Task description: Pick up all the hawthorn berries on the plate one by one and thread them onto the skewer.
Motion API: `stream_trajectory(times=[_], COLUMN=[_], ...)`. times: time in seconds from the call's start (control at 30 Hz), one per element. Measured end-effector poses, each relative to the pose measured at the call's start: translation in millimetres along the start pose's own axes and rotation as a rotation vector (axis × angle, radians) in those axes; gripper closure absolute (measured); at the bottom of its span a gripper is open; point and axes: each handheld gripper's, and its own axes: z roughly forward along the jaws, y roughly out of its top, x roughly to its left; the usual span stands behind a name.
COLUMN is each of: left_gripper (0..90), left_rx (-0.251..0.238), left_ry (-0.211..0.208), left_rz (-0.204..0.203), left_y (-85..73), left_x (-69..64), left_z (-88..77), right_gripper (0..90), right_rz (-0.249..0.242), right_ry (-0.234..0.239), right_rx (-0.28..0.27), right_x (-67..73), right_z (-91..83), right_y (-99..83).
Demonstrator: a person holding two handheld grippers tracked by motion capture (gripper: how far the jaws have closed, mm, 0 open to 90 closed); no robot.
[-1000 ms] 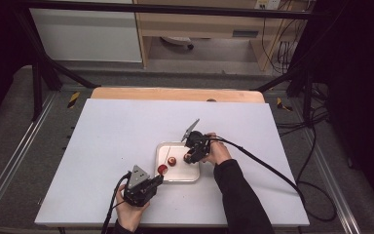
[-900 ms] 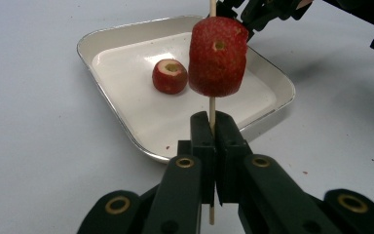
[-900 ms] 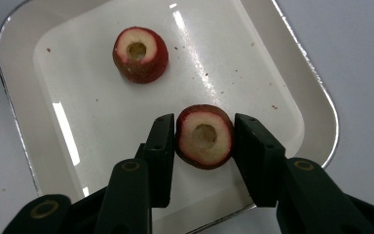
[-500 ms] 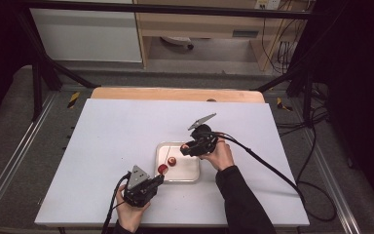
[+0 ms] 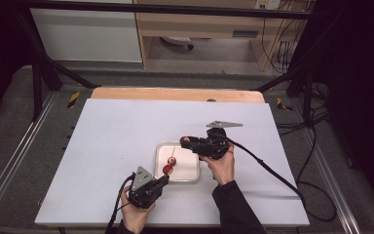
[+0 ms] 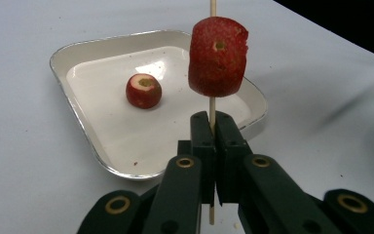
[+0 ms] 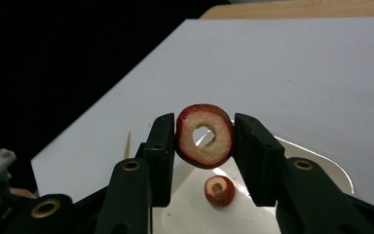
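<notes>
- The left gripper (image 6: 213, 127) has its black jaws pressed together on a thin wooden skewer (image 6: 212, 105), which stands upright between them.
- A red fruit chunk with a cored middle (image 6: 218, 56) sits threaded on that skewer, a little above the jaw tips, and the stick runs on past it out of the top of the left gripper view.
- In the high view the left gripper (image 5: 161, 178) lies at the near edge of the shallow white rectangular tray with a metal rim (image 5: 195, 176), held by the person's left hand (image 5: 135, 214).
- The right gripper (image 7: 203, 136) holds a red-skinned ring-shaped fruit slice with pale flesh and a round hole (image 7: 204, 136), its jaws part-way closed so that both pads press on the slice's skin.
- In the high view the right gripper (image 5: 185, 142) hangs above the far right corner of the tray, raised off the bench; the slice shows there as a small red spot that is hard to make out.
- A second small red fruit piece with a pale cored top (image 6: 143, 90) lies on the tray floor, apart from both grippers; the right gripper view shows it (image 7: 219, 190) under the held slice.
- The tray (image 6: 80, 46) rests on the white bench (image 5: 126, 126), nearer the person's side than the far wooden edge (image 5: 175, 93).
- A black cable (image 5: 268, 168) trails from the right gripper across the bench to the right.
</notes>
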Motion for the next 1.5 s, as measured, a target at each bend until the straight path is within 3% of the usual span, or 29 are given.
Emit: stream_trajectory(times=[0.27,0.7,1.5], left_gripper=[88.3,88.3,88.3], left_rx=[-0.009,-0.018,-0.028], left_ry=[-0.008,-0.02,-0.016], left_rz=[-0.004,-0.022,-0.046], left_y=[1.1,4.1,5.5], left_x=[-7.2,-15.2,-14.6], left_z=[3.6,9.2,12.4], right_gripper=[61.6,61.6,61.7], right_rz=[0.065,0.093,0.114], right_ry=[0.022,0.055,0.1], right_rx=[-0.172,-0.304,-0.32], right_x=[2.6,10.5,14.6], right_z=[-6.9,-4.1,-0.8], right_y=[-9.9,-18.3,-24.0])
